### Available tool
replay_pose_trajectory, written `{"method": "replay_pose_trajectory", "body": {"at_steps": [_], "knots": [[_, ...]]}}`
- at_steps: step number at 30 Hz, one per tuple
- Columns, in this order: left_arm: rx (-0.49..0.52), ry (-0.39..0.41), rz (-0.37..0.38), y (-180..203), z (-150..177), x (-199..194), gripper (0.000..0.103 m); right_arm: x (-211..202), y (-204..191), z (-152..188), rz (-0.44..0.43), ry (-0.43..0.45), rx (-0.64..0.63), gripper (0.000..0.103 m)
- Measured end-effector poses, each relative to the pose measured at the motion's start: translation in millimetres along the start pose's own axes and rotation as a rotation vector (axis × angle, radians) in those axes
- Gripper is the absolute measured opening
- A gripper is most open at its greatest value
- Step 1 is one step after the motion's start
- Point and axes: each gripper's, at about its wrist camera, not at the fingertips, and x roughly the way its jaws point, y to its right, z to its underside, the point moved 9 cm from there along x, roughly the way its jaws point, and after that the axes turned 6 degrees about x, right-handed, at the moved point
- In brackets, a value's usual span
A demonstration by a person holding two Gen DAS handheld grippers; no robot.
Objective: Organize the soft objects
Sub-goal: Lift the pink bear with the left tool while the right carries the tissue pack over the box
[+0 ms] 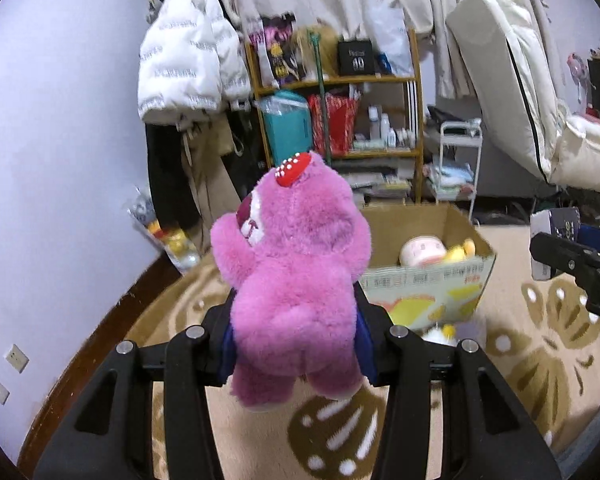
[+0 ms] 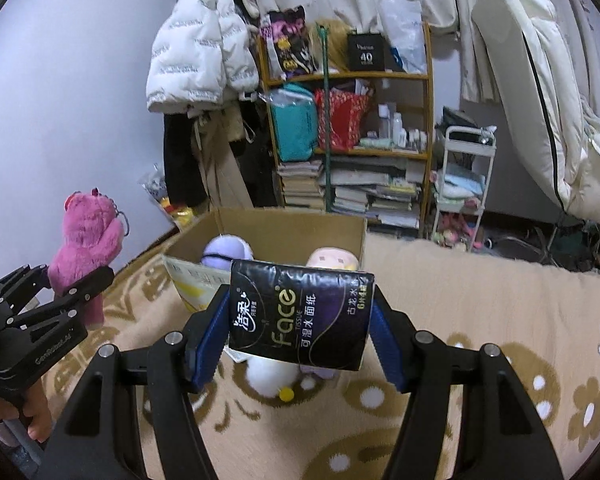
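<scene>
My left gripper (image 1: 296, 340) is shut on a pink plush bear (image 1: 296, 272) and holds it above the rug, left of an open cardboard box (image 1: 432, 284). The bear also shows in the right wrist view (image 2: 88, 240). My right gripper (image 2: 298, 320) is shut on a black tissue pack (image 2: 300, 316), held just in front of the box (image 2: 284, 228). Inside the box lie a purple plush (image 2: 228, 250) and a pale pink plush (image 2: 332, 260). A white and yellow plush (image 2: 266, 376) lies on the rug under the pack.
A beige flowered rug (image 2: 480, 320) covers the floor. A cluttered wooden shelf (image 2: 352, 128) with books stands behind the box, a white jacket (image 2: 196, 48) hangs left of it, and a white cart (image 2: 464, 184) and bedding (image 2: 540, 92) stand at right.
</scene>
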Motion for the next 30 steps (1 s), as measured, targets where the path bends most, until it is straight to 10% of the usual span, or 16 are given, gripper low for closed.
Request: {"method": "replay_pose_trajectory", "body": {"at_steps": [30], "knots": [[0.061,0.081,0.020,10,-89,76,0.046,41,-14,-108,-0.024,0.155,-0.109,0.069]]}}
